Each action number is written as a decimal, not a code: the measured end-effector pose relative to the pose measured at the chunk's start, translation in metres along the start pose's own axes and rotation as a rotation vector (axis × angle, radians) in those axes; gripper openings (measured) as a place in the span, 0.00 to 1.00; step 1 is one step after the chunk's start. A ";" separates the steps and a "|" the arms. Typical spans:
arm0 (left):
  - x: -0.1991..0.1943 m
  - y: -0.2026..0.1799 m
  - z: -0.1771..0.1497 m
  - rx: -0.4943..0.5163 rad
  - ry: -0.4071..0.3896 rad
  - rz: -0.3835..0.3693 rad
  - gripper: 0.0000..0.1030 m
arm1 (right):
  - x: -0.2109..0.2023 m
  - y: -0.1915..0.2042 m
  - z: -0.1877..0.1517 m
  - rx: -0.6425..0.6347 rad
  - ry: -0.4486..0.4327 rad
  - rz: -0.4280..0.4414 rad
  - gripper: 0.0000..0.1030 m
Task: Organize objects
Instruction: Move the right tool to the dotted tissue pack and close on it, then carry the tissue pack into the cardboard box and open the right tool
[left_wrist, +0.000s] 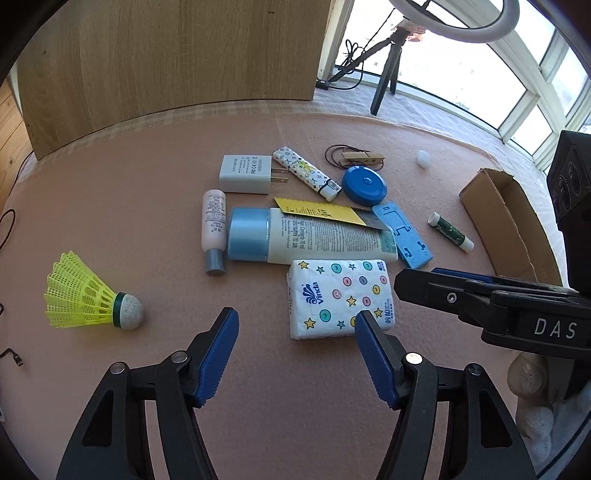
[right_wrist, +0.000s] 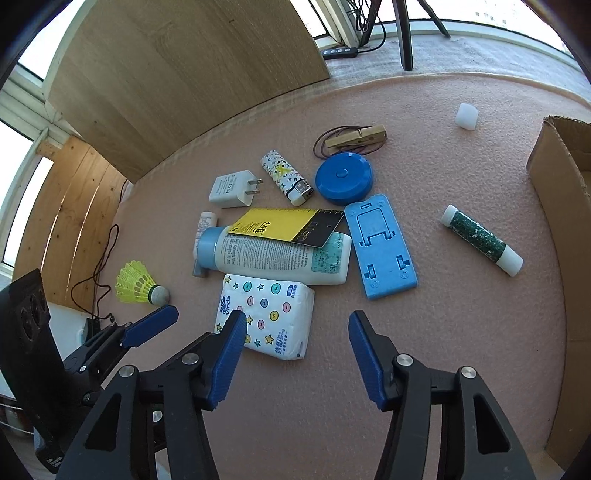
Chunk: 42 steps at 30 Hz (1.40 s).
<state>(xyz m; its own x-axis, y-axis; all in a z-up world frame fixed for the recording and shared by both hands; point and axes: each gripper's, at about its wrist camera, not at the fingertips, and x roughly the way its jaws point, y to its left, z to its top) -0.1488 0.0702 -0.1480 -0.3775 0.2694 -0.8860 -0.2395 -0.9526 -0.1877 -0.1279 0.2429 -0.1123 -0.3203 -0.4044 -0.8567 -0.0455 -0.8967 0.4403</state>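
A heap of small objects lies on the pink mat: a patterned tissue pack (left_wrist: 338, 299) (right_wrist: 266, 317), a white tube with a blue cap (left_wrist: 314, 236), a yellow card (left_wrist: 321, 210), a blue phone stand (right_wrist: 380, 247), a blue round case (right_wrist: 343, 179), a lighter (left_wrist: 304, 171), a charger (left_wrist: 243, 173) and a small pink bottle (left_wrist: 213, 225). My left gripper (left_wrist: 295, 319) hovers open at the pack's near-left corner. My right gripper (right_wrist: 297, 319) hovers open over its near-right corner. Neither holds anything.
A yellow shuttlecock (left_wrist: 92, 295) lies apart at the left. A green stick (right_wrist: 480, 240) and a white cap (right_wrist: 466, 116) lie toward the open cardboard box (right_wrist: 561, 206) on the right. A clothespin (left_wrist: 362, 157) rests on a rubber band. A wooden panel (left_wrist: 166, 66) stands behind.
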 end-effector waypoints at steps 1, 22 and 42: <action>0.002 0.000 0.000 -0.001 0.007 -0.009 0.61 | 0.002 -0.001 0.001 0.008 0.010 0.010 0.49; 0.023 -0.005 -0.004 -0.024 0.079 -0.169 0.46 | 0.026 0.002 0.002 0.028 0.101 0.065 0.35; -0.031 -0.119 -0.001 0.129 -0.031 -0.257 0.45 | -0.084 -0.050 -0.029 0.073 -0.092 0.022 0.35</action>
<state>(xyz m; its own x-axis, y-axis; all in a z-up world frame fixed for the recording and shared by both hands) -0.1077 0.1750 -0.0989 -0.3160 0.5061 -0.8025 -0.4421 -0.8269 -0.3474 -0.0712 0.3169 -0.0703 -0.4069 -0.4025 -0.8200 -0.1056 -0.8709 0.4799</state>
